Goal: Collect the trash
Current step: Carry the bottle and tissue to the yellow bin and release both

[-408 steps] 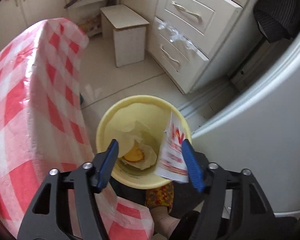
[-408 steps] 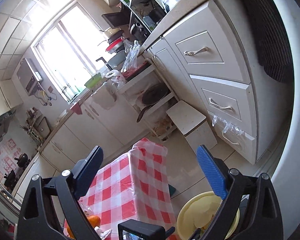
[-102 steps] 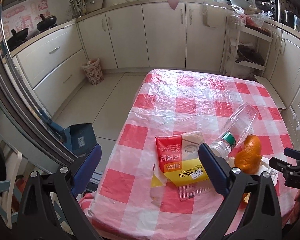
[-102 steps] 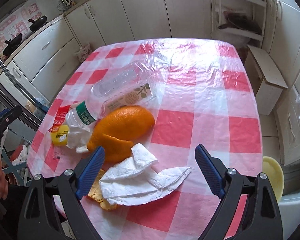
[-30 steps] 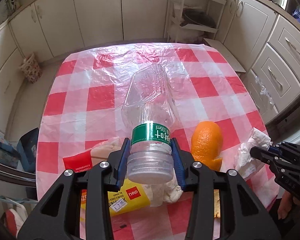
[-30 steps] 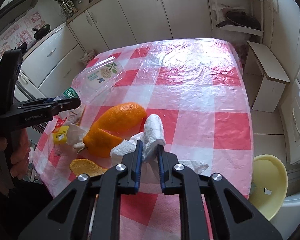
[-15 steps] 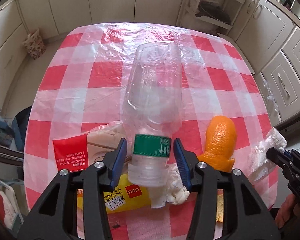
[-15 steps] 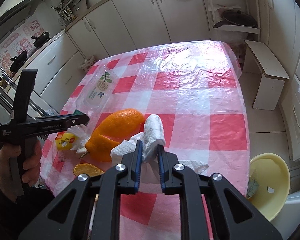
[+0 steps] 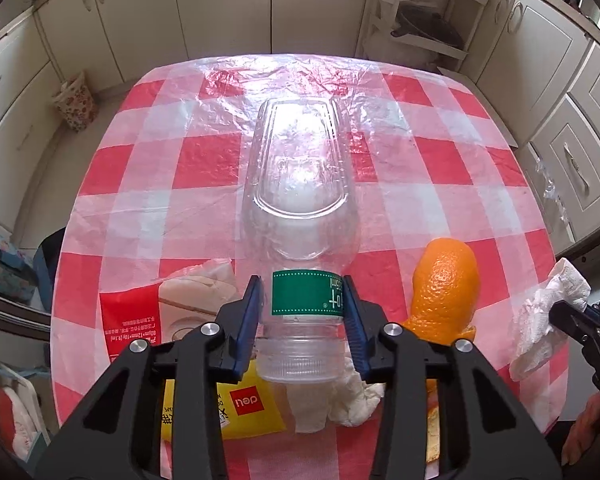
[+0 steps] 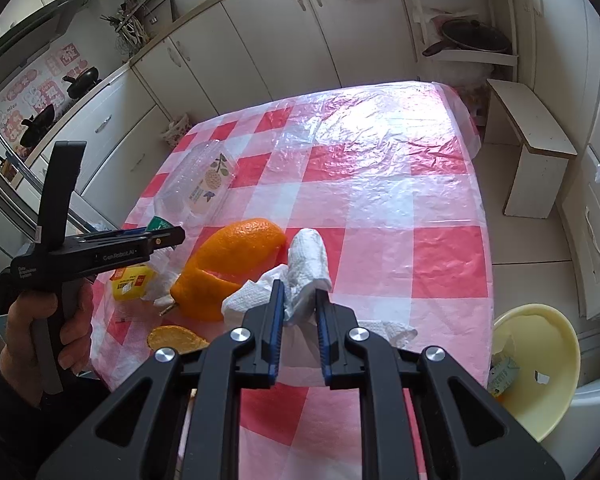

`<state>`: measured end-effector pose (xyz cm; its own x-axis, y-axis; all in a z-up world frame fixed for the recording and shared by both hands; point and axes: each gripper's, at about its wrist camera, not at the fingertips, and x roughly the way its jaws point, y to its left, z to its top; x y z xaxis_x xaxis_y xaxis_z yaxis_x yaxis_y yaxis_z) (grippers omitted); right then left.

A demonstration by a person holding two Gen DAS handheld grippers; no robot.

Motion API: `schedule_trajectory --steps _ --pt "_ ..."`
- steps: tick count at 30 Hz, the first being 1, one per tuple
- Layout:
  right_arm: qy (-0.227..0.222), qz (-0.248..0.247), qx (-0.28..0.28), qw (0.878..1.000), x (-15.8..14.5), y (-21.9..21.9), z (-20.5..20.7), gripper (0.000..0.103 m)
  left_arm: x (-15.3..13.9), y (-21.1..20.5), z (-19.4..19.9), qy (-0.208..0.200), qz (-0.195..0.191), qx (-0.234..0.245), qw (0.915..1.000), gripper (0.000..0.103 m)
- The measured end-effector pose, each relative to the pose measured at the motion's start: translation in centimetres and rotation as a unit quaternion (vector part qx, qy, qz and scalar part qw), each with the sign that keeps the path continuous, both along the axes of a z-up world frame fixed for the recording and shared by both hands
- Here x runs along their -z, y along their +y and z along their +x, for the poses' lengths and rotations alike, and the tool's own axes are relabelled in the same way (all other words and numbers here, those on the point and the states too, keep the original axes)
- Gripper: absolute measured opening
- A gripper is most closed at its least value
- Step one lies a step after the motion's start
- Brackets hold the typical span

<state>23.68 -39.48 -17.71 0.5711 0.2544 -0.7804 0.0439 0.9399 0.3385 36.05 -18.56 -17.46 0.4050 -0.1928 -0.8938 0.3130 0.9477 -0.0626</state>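
Note:
A clear plastic bottle with a green label lies pointing away over the red-checked table. My left gripper is closing its jaws on the bottle's neck, and both blue pads touch the label. In the right wrist view the bottle sticks out past that gripper, which a hand holds. My right gripper is shut on a white paper towel at the table's near edge. An orange peel lies between the two grippers.
A red and yellow packet and a crumpled tissue lie under the bottle's cap. A yellow bin holding some scraps stands on the floor at the right. A white stool stands beyond the table's right edge. Cabinets line the walls.
The left jaws opened a little around the bottle's neck half a second ago and have closed back onto its label. The right gripper keeps the paper towel and has not moved.

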Motion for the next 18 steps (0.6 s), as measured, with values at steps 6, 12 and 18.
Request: schedule_trajectory --steps 6,12,18 --pt "-0.010 0.001 0.010 1.000 -0.4 -0.5 -0.2 0.016 -2.4 1.0 -0.6 -0.039 -0.035 -0.007 0.9986 0.037" --pt "-0.024 -0.002 0.027 0.999 -1.1 -1.4 -0.5 0.016 -4.2 0.9 -1.6 -0.069 -0.065 0.006 0.9955 0.037" --pt "-0.024 -0.030 0.085 0.996 -1.7 -5.4 -1.5 0.016 -5.4 -0.8 -2.8 -0.086 -0.095 0.038 0.9910 0.037"
